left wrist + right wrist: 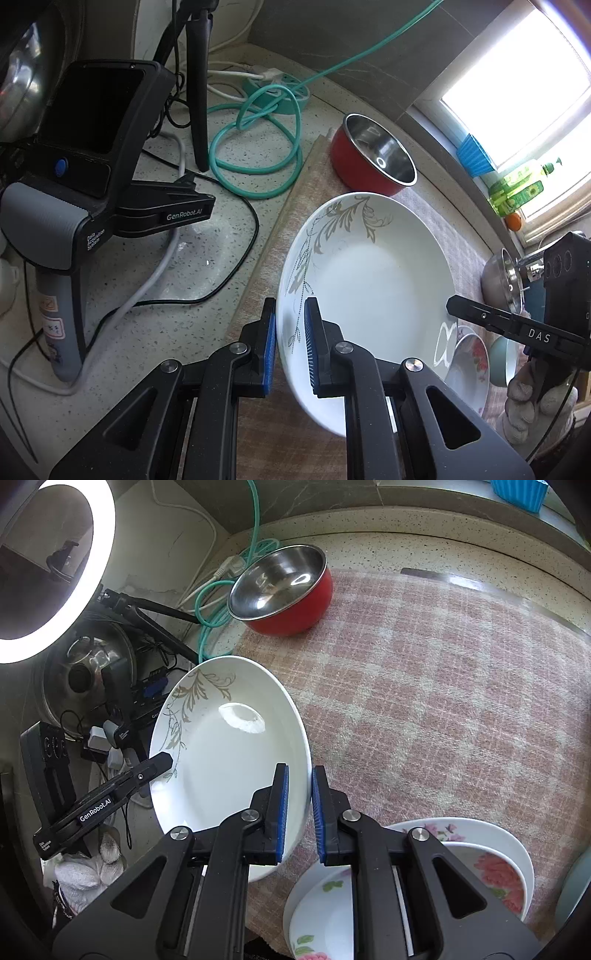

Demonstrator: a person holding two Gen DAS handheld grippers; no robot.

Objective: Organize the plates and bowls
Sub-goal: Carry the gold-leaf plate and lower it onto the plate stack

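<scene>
**Desk:** On the speckled worktop (155,325), what is the biggest thing in the shot?

**Photographer:** A pink checked cloth (443,701) covers most of it. Over the cloth's left edge sits the landmark, a white plate with a grey leaf pattern (221,760), tilted and apparently clear of the cloth, though its underside cannot be seen.

**Desk:** Who has the plate?

**Photographer:** Both tools. The left gripper (290,343) is clamped narrow on the plate's left rim, its blue pads (270,347) pressing either side of the edge. The right gripper (299,808) is pinched the same way on the opposite rim. A gloved hand (532,402) carries the right one.

**Desk:** And around the plate?

**Photographer:** Beyond it, at the cloth's far corner, stands a red bowl with a steel inside (284,590). Just right of the plate's near edge lies a stack of flowered dishes (487,867), a smaller rose-patterned bowl nested on wider plates. Past those, a pale green bowl (504,360) and a steel bowl (502,280) show at the left wrist view's right edge.

**Desk:** Off the cloth?

**Photographer:** Left of the plate, a spare handheld gripper (74,206) stands upright among black cables. Behind it, a teal cord (255,147) coils beside a tripod leg (199,92). A lit ring lamp (55,572) glows far left of the plate.
</scene>
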